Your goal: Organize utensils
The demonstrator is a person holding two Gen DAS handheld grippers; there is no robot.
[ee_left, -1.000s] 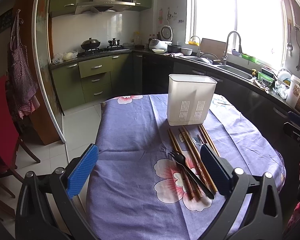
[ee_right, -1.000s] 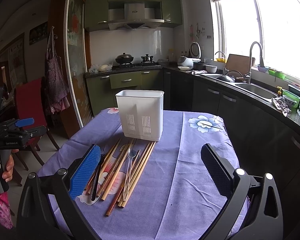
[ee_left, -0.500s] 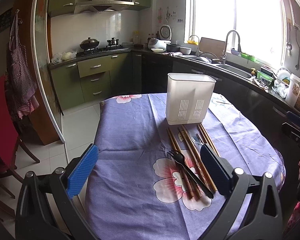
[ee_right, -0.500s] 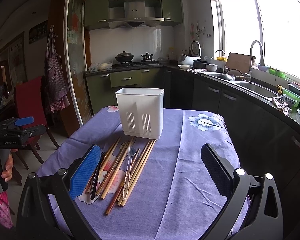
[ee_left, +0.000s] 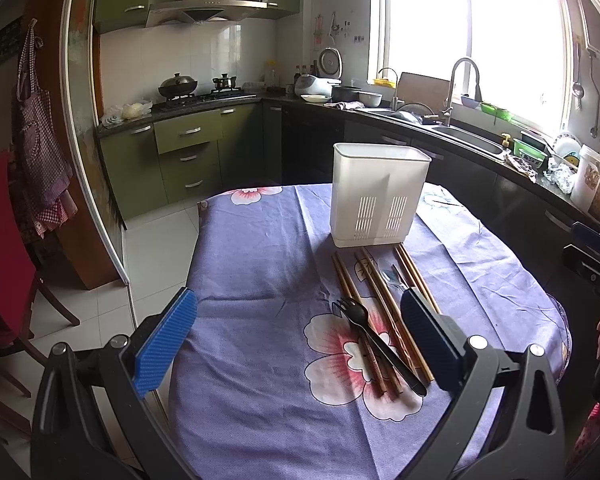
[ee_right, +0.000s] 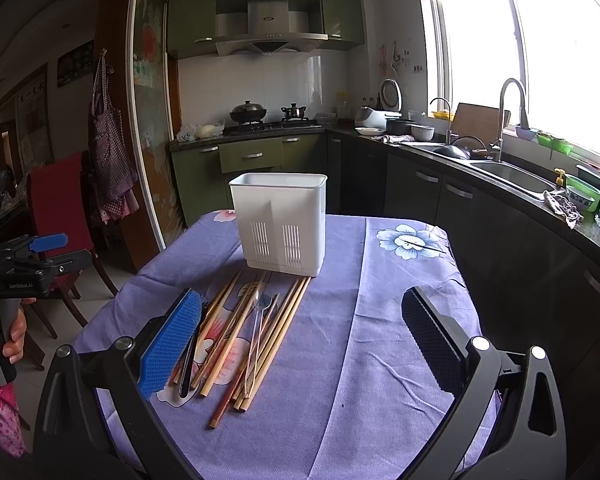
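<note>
Hovering released, left tool point(ee_left: 298, 338) and right tool point(ee_right: 302, 338) flank chopsticks point(ee_right: 256, 332) and black fork point(ee_left: 374, 344); white caddy point(ee_right: 280, 222) stands ahead on tabletop point(ee_right: 380, 320).

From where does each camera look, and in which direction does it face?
Left wrist: on the left hand-held gripper, open, facing the table's white utensil holder, black fork and chopsticks; the right gripper shows at the right edge.
Right wrist: on the right hand-held gripper, open, facing the same holder; a hand holding the left gripper shows.
Shared: holder, utensils, purple tablecloth.
</note>
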